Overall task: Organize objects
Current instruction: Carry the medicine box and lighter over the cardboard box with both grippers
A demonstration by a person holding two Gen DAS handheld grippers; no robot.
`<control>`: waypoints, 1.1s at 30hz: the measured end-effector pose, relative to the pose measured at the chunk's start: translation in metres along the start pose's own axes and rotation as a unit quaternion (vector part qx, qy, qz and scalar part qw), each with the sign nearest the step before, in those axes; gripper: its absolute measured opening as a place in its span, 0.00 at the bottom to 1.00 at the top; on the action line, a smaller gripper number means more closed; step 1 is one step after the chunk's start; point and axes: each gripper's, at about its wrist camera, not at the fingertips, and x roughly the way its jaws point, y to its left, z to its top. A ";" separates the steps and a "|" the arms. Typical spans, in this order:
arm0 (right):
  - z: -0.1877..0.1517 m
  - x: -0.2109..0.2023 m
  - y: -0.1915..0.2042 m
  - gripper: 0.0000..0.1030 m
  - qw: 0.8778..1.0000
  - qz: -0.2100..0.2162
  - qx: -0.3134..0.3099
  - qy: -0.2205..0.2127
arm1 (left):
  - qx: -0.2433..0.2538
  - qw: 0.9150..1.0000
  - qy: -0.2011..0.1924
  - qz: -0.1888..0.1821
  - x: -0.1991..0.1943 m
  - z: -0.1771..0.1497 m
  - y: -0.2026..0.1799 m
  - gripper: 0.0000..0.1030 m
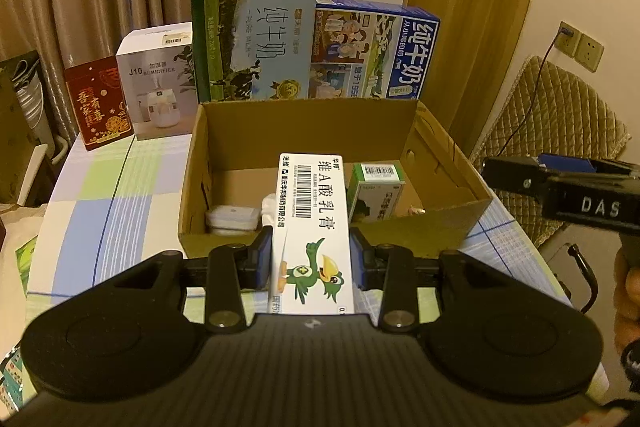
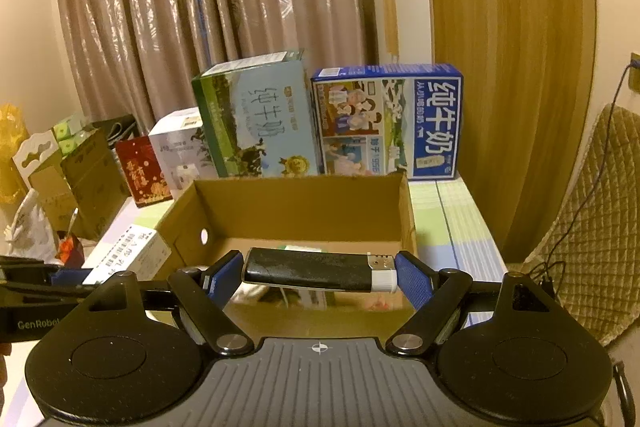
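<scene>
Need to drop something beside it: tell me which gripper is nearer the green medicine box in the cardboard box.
Left, though narrowly. The left gripper, shut on the white ointment box, hangs at the near wall just before the green medicine box. The right gripper, holding the lighter, sits slightly farther back.

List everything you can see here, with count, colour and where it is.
ointment box: one, white, in left gripper
lighter: one, black, crosswise in right gripper
cardboard box: one, brown, open, table centre
green carton: one, inside cardboard box
white container: one, inside cardboard box
milk cartons: two, green and blue, behind box
humidifier box: one, white, left
red box: one, far left
left gripper: shut on ointment box
right gripper: shut on lighter
</scene>
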 end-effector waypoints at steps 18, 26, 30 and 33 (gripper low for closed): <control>0.064 0.089 -0.031 0.77 0.997 0.019 0.058 0.048 | -0.003 1.000 0.010 -0.002 0.069 0.072 0.021 0.32; 0.064 0.117 -0.038 0.77 0.996 0.015 0.064 0.060 | -0.010 1.000 0.018 0.001 0.099 0.080 0.030 0.32; 0.063 0.126 -0.042 0.77 0.995 0.012 0.070 0.063 | -0.010 1.000 0.017 0.000 0.107 0.079 0.033 0.32; 0.062 0.132 -0.044 0.77 0.995 0.010 0.071 0.066 | -0.012 1.000 0.017 0.001 0.112 0.079 0.034 0.32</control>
